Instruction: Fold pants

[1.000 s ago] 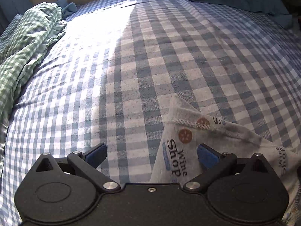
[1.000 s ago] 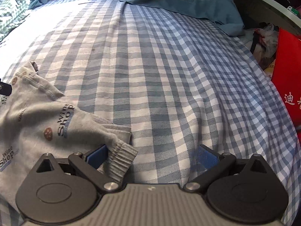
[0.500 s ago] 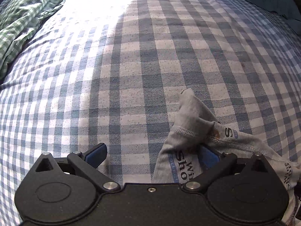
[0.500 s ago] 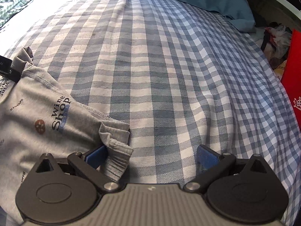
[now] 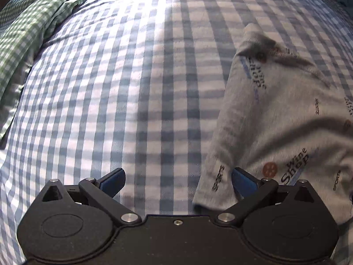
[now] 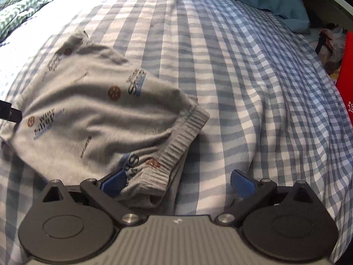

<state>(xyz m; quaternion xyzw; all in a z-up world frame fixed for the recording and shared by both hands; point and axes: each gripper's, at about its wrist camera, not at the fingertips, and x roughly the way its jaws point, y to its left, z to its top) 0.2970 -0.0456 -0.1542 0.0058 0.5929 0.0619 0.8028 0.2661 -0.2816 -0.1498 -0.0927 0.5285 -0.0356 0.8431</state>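
On the left wrist view, the left hand-held gripper (image 5: 177, 180) stands wide open and grips nothing; the pants (image 5: 280, 119) lie flat on the checked bed (image 5: 110, 88), just right of it, no longer bunched against the right finger as half a second ago

On the right wrist view, the right hand-held gripper (image 6: 177, 181) is likewise spread wide, the ribbed cuff (image 6: 176, 145) resting loose beside its left finger. Judgement: one fold is laid and released; the next move calls for regrasping an edge. Both views sit farther back than earlier
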